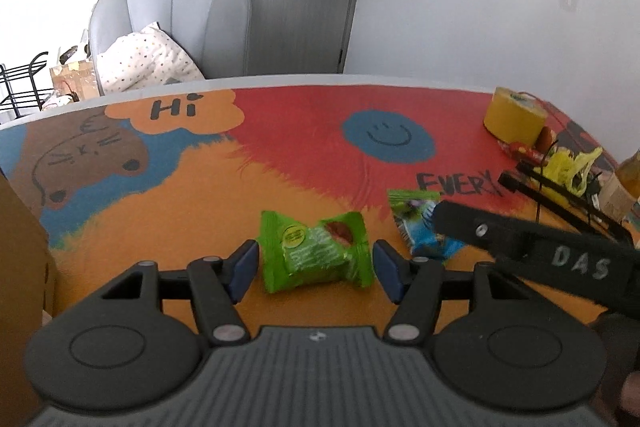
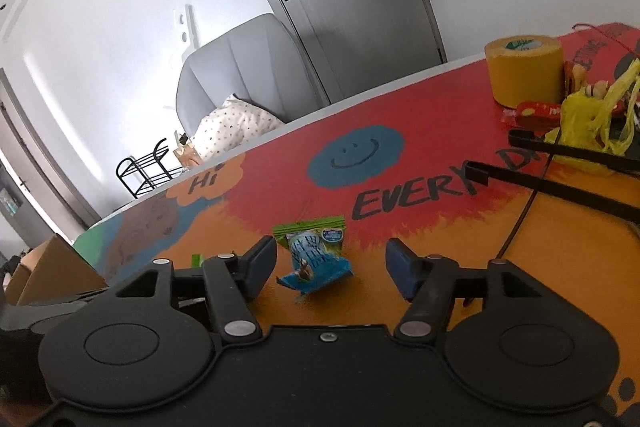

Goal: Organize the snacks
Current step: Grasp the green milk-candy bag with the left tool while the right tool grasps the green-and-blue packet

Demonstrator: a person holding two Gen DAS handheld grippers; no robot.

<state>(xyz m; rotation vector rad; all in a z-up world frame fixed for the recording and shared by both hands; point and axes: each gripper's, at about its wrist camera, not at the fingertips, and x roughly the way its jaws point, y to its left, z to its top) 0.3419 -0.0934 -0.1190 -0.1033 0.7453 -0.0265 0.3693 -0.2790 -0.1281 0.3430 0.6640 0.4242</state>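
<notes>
Snacks: two small packets on the painted surface (image 1: 192, 211). Green packet (image 1: 316, 251) lies flat, long axis left-to-right across the left wrist view, crimped ends toward each finger of the left claw (image 1: 316, 269). That claw is released, jaws spread wide either side of the packet; whether the pads touch it cannot be told. Round yellow-green label on its face, print unreadable.

Blue packet (image 2: 316, 263) sits just right of the green one. Its green-striped crimped end points away from the right claw (image 2: 330, 265), long axis running roughly along the fingers. Right claw is released too, jaws well apart, packet between them and nearer the left finger. Print on it too small to read.

Cardboard box (image 2: 56, 271) at far left; contents hidden.

Surface writing: "Hi", "EVERY", a blue smiley (image 1: 386, 135). Right claw's side reads "DAS" in the left view.

Yellow roll (image 2: 524, 71) stands upright at far right, with a yellow bag (image 2: 580, 127) and red wrapper (image 2: 536, 111) beside it.
</notes>
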